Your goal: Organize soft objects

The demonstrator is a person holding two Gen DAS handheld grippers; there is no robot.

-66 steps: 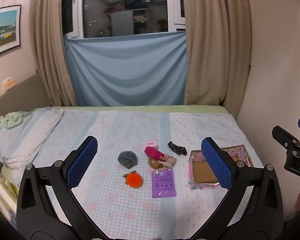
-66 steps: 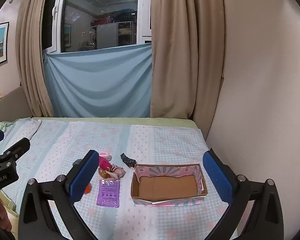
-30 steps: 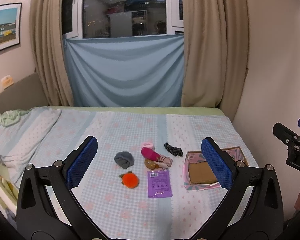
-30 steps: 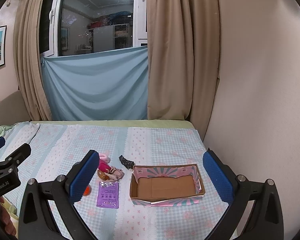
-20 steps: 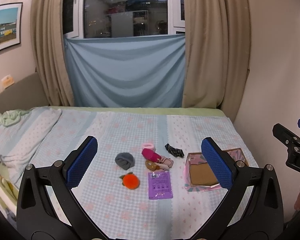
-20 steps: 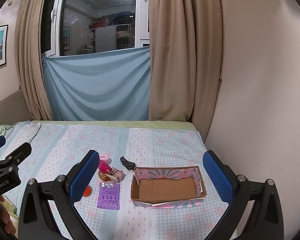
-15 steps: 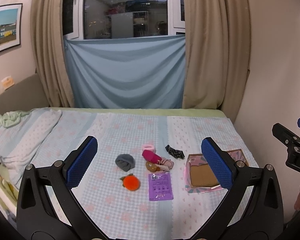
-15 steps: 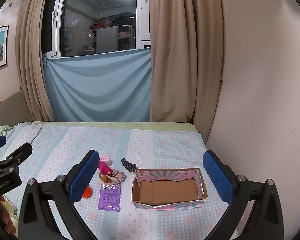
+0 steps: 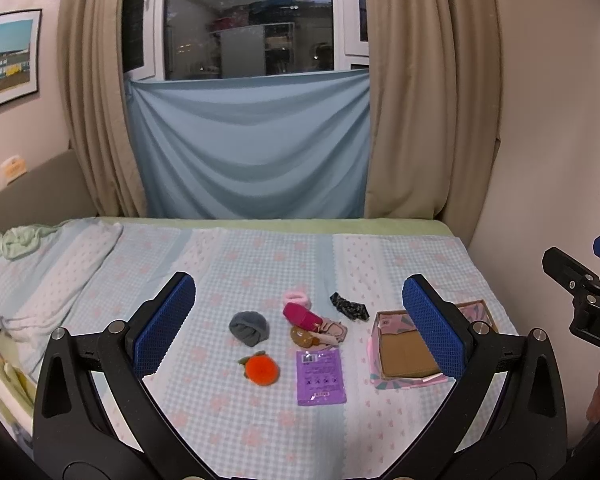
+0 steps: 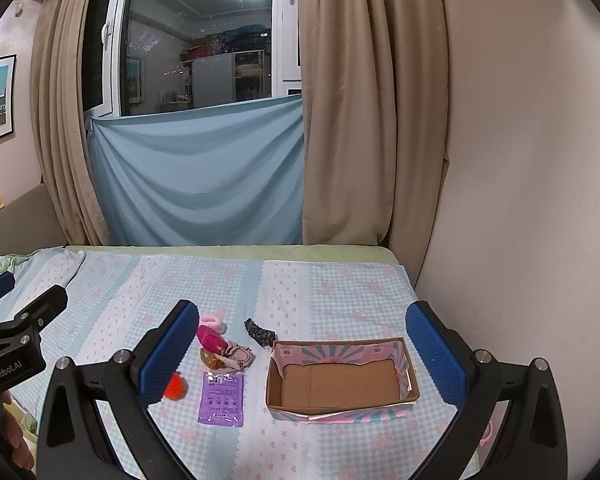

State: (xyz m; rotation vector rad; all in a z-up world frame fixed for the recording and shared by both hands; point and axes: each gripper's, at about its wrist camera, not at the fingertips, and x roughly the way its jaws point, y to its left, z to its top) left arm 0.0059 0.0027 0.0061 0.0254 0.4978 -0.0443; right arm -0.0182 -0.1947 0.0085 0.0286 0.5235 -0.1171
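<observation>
Small soft things lie on the bed: a grey rolled cloth (image 9: 249, 327), an orange plush fruit (image 9: 261, 369), a pink scrunchie (image 9: 296, 298), a magenta pouch (image 9: 300, 316), a beige doll (image 9: 320, 332), a black scrunchie (image 9: 348, 306) and a purple packet (image 9: 321, 376). An open, empty cardboard box (image 10: 340, 382) with pink-teal sides stands right of them. My left gripper (image 9: 300, 332) is open and empty, held above and short of the pile. My right gripper (image 10: 304, 356) is open and empty, short of the box.
The bed (image 9: 260, 256) has a light blue checked sheet. A rumpled blanket (image 9: 40, 264) lies at its left. A wall (image 10: 520, 200) borders the right side, with curtains (image 10: 372, 120) and a blue cloth (image 10: 204, 176) at the far end.
Both grippers have drifted slightly back and up from the bed; the objects look a little farther away. Nothing on the bed has moved.
</observation>
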